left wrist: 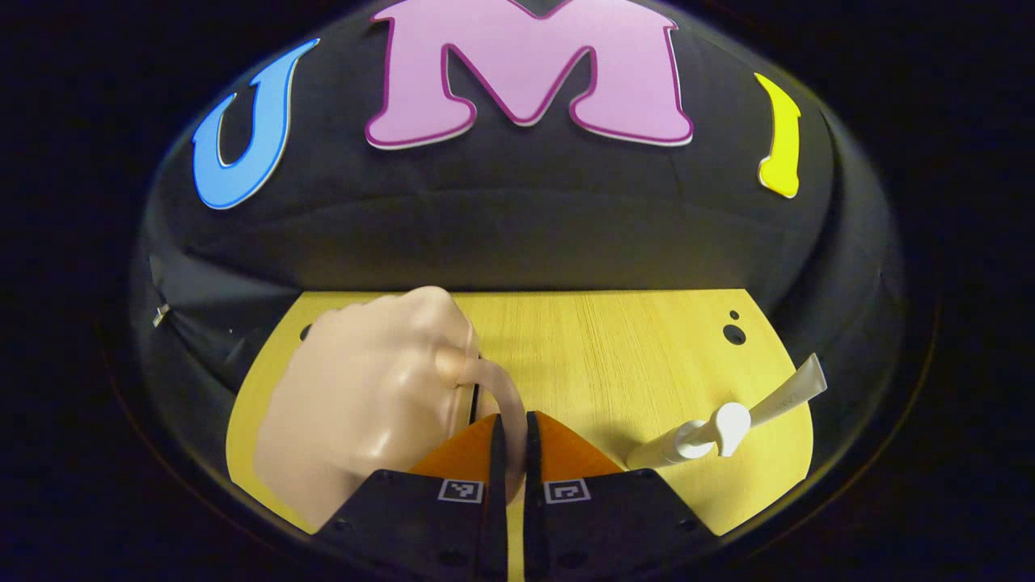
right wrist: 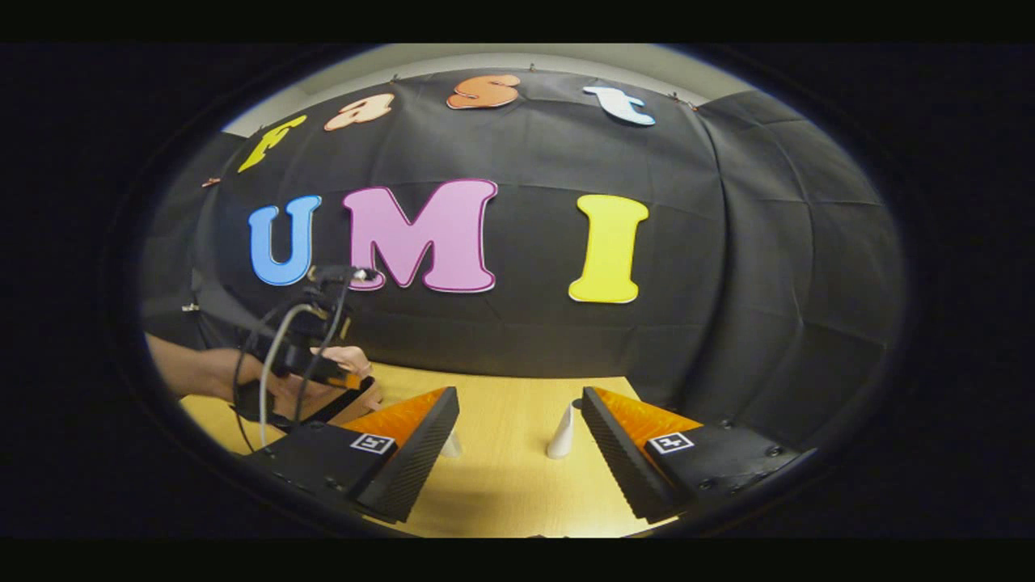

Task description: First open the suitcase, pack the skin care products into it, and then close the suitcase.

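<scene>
A beige suitcase (left wrist: 364, 404) lies closed on the yellow wooden table (left wrist: 631, 339), at the left in the left gripper view. Its curved handle (left wrist: 497, 384) runs down between the orange fingers of my left gripper (left wrist: 511, 440), which is shut on it. To the right lie white skin care tubes (left wrist: 728, 424), end to end, apart from the suitcase. In the right gripper view my right gripper (right wrist: 517, 453) hangs open above the table with nothing between its fingers. A white tube end (right wrist: 562, 432) stands beyond it. A hand holds the other gripper (right wrist: 311, 364) at the left.
Two small holes (left wrist: 734, 331) mark the table's far right corner. The black cloth wall (left wrist: 517, 234) rises right behind the table's far edge. Bare tabletop lies between the suitcase and the tubes.
</scene>
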Tool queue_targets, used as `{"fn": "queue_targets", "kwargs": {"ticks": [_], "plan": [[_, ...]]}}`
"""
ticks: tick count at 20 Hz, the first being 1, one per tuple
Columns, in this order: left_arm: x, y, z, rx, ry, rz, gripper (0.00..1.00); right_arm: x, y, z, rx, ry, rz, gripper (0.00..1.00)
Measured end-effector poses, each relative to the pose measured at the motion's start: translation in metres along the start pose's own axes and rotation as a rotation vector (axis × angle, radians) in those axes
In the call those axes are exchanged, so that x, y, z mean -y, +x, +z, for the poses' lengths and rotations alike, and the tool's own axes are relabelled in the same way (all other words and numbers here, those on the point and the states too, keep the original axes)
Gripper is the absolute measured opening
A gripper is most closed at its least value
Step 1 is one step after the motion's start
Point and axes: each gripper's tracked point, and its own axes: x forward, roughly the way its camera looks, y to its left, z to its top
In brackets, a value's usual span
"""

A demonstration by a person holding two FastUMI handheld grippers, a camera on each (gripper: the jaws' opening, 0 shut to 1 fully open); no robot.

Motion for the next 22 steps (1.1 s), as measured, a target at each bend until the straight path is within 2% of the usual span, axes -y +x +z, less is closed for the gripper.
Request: {"fn": "queue_targets", "kwargs": {"ticks": [5,8,11,13,18,22], "plan": [[-0.088,-0.053,0.056,0.043,-0.009,0.007,0.13,-0.024,-0.008,0.012,0.031,0.010,0.012,0.97],[-0.156,-0.073,0.082,0.093,0.109,0.085,0.12,-0.032,-0.010,0.016,0.034,0.012,0.020,0.98],[-0.230,-0.082,0.097,0.121,0.238,0.211,0.12,-0.038,-0.007,0.013,0.019,0.008,0.032,0.97],[-0.281,-0.081,0.095,0.125,0.283,0.308,0.13,-0.042,-0.005,0.014,0.018,0.015,0.045,0.97],[-0.394,-0.058,0.074,0.159,0.330,0.476,0.12,-0.042,0.009,0.014,0.003,0.017,0.031,0.98],[-0.482,-0.005,0.018,0.100,0.277,0.571,0.13,-0.036,0.005,0.014,0.011,-0.025,-0.034,0.98]]}}
